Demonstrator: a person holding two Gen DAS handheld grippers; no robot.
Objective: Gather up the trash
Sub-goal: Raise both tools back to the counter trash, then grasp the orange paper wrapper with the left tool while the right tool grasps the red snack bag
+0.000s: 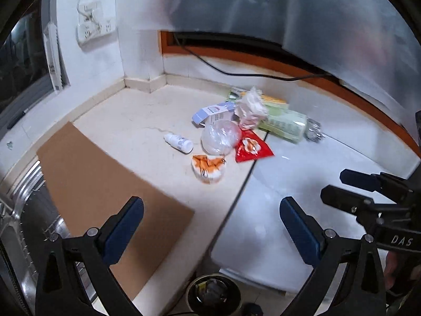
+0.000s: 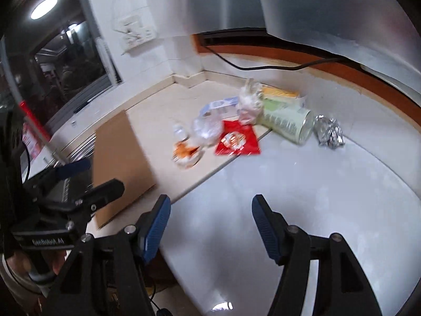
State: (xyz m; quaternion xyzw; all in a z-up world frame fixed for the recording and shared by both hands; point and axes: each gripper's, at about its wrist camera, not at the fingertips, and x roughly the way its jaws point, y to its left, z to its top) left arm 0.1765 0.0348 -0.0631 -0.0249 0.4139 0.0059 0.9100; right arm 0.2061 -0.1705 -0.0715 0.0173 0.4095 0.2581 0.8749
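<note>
A pile of trash lies on the counter: a red wrapper [image 1: 253, 146] [image 2: 237, 138], an orange wrapper [image 1: 208, 167] [image 2: 186, 152], a clear plastic lump [image 1: 220, 137] [image 2: 207, 129], a small white bottle [image 1: 178, 143], a pale green can on its side [image 1: 285, 124] [image 2: 288, 123], crumpled foil [image 1: 314, 131] [image 2: 330, 131], a crumpled tissue bag [image 1: 251, 108] and a blue-white carton [image 1: 213, 112]. My left gripper [image 1: 211, 214] is open and empty, short of the pile. My right gripper [image 2: 210, 212] is open and empty, also short of it; it shows in the left wrist view [image 1: 339, 187].
A brown cardboard sheet [image 1: 105, 184] [image 2: 118, 163] lies over a steel sink [image 1: 29, 210] on the left. A round bin [image 1: 213, 296] stands below the counter edge. A black cable [image 1: 250, 72] runs along the back wall. A switch panel [image 1: 93, 22] is on the wall.
</note>
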